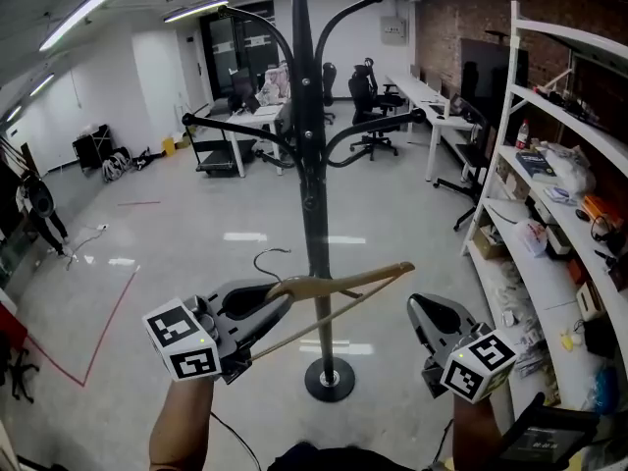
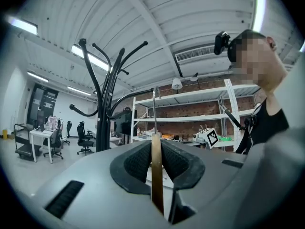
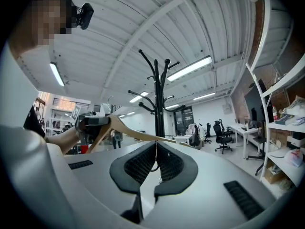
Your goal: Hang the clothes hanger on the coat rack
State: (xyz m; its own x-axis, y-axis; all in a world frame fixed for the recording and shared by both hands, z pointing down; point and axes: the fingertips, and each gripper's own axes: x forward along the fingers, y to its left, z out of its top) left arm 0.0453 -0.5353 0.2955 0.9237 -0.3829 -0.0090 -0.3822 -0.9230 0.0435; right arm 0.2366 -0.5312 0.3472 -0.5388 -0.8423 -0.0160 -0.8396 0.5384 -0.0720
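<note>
**Wooden hanger in left jaws, off the rack**

Noted left gripper (image 1: 283, 300) clenched on the hanger (image 1: 343, 285), pads pressing the wood from both sides on the arm left of the neck. Seen edge-on in the left gripper view, with the metal hook (image 1: 268, 258) rising above the jaws. Noted right gripper (image 1: 420, 307) with jaws pressed together on nothing, just below the hanger's free right end and apart from it.

Held in front of the black coat rack (image 1: 312, 165), right end tilted up. Crosses the pole low down in the head view, well under the curved branches. Found the hook just left of the pole, on no branch.

Logged white shelf unit (image 1: 510, 116) at the right, against the brick wall. Loaded on every level with books, packets, boxes and loose clutter, too small to sort further. Logged tables (image 1: 257, 118) and black office chairs (image 1: 371, 101) far behind the rack, across the glossy grey floor (image 1: 196, 234). Found only the rack's own pole standing between hanger and the room beyond.
</note>
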